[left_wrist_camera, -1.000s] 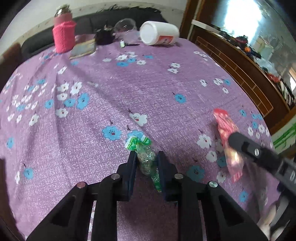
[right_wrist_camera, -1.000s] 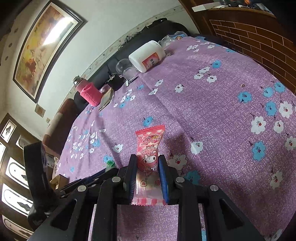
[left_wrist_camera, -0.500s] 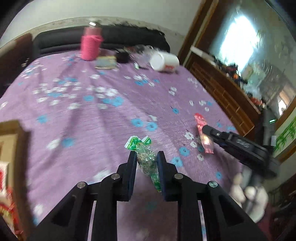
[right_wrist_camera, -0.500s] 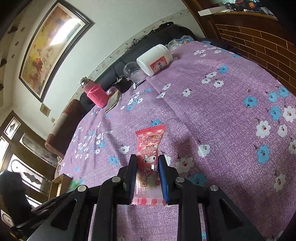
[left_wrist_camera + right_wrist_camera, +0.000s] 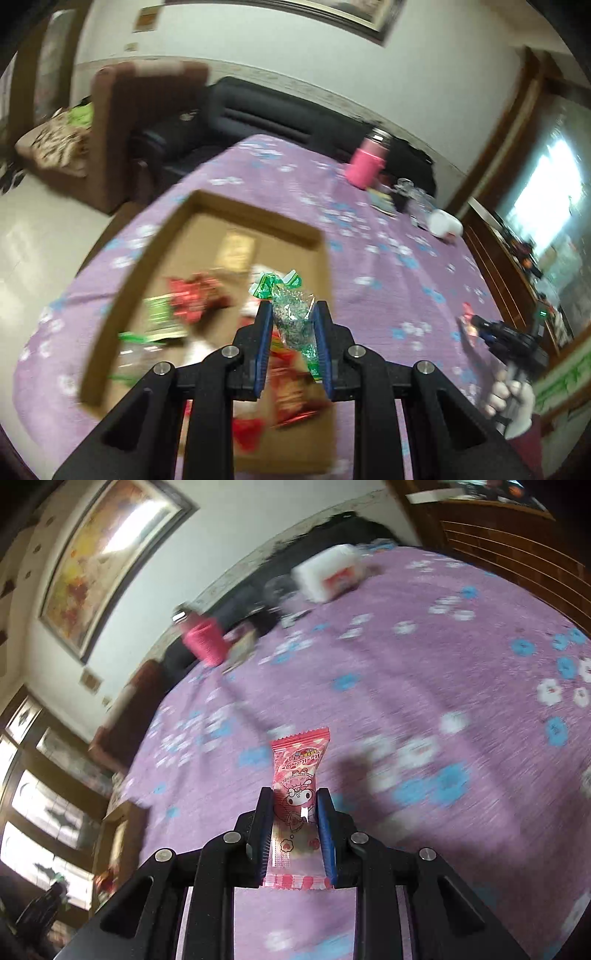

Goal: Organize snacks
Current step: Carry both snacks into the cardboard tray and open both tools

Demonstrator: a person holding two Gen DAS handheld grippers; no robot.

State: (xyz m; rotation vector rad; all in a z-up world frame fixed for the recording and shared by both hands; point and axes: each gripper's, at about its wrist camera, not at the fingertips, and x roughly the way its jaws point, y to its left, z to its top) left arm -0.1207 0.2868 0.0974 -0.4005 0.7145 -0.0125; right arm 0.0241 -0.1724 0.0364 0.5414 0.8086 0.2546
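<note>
Left gripper [image 5: 292, 325] clamped on green crinkly foil snack packet [image 5: 293, 319], lower centre of frame, above open brown cardboard box [image 5: 207, 225] on purple flowered counter [image 5: 369, 258]. Right gripper [image 5: 294, 812] pinching pink cartoon plastic candy wrapper [image 5: 297, 790], lower centre. Both probably light, soft, slippery; best held mid-body, gently, not by sealed ends.

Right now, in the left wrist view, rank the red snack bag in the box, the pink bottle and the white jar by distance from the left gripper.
1. red snack bag, in the box, left of the left gripper.
2. pink bottle, far side, right of center.
3. white jar, far right; too close to the bottle to call.
</note>
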